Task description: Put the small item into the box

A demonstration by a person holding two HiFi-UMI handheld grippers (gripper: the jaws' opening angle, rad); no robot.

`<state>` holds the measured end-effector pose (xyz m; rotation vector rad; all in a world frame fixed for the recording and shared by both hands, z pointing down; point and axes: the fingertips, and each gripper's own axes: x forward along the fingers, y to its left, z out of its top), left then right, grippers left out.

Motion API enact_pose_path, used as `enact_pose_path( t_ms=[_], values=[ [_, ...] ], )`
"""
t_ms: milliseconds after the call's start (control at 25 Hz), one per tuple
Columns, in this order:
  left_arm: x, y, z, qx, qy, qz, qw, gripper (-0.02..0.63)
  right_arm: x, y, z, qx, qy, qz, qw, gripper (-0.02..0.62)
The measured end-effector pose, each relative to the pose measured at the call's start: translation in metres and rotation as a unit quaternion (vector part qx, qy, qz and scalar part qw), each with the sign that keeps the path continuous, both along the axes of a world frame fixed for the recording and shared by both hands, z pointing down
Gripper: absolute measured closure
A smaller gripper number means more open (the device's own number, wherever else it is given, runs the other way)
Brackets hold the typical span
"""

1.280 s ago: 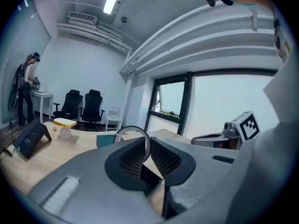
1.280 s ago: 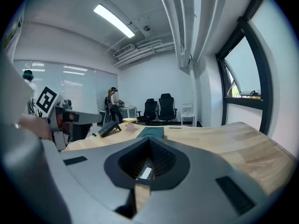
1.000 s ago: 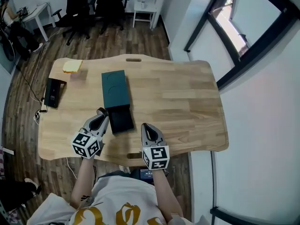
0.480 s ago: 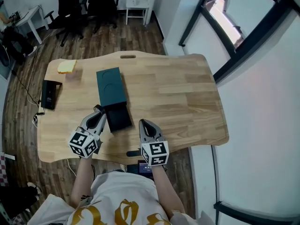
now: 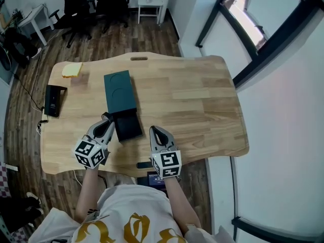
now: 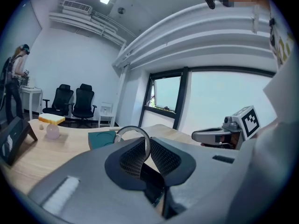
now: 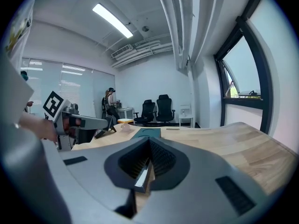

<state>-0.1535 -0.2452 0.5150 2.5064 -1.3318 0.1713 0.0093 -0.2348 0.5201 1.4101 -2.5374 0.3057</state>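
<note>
So my left gripper (image 5: 107,120) had its fingers (image 6: 128,160) pinched down narrow on the small item, a thin pale ring (image 6: 133,127). The loop stuck up above the fingertips, upright, with just its lower edge caught between the pads. Just ahead of those fingers and a touch to their right sat the box, a long teal piece (image 5: 120,91) with a black tray part (image 5: 128,126) butted against its near end. From the head view the fingertips were right at the tray's far left corner. I couldn't tell if they were over it or only beside it, but the ring wasn't in the box yet. My right gripper (image 5: 156,132) hovered over the wooden table (image 5: 197,103) near its front edge. Its fingers (image 7: 161,160) were closed together with nothing I could make out between them, and the tray was just off to their left, not touching. Way out ahead and left of the left fingers were a yellow block (image 5: 72,70) at the far corner and a black stand thing (image 5: 53,99) near the left edge, both well apart from the box. Past the table's far side there were a couple of black office chairs (image 5: 76,6) on the wood floor.
</note>
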Motion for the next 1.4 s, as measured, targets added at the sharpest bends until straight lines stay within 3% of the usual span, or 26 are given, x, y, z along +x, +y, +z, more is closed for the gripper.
enact_pose_path(
  t_ms=[840,1160,1400],
  values=[
    [0.025,-0.011,0.078,-0.089,-0.060,0.060,0.9924,0.571,0.025,-0.009,0.059,-0.070,0.002,0.019,0.997,0.591],
    [0.046,-0.014,0.112,-0.132,-0.099,0.108,0.9803,0.571,0.030,-0.015,0.077,-0.089,0.001,0.025,0.996,0.591],
    [0.054,-0.014,0.134,-0.181,-0.129,0.146,0.9639,0.571,0.032,-0.021,0.087,-0.104,0.004,0.026,0.994,0.591]
  ],
)
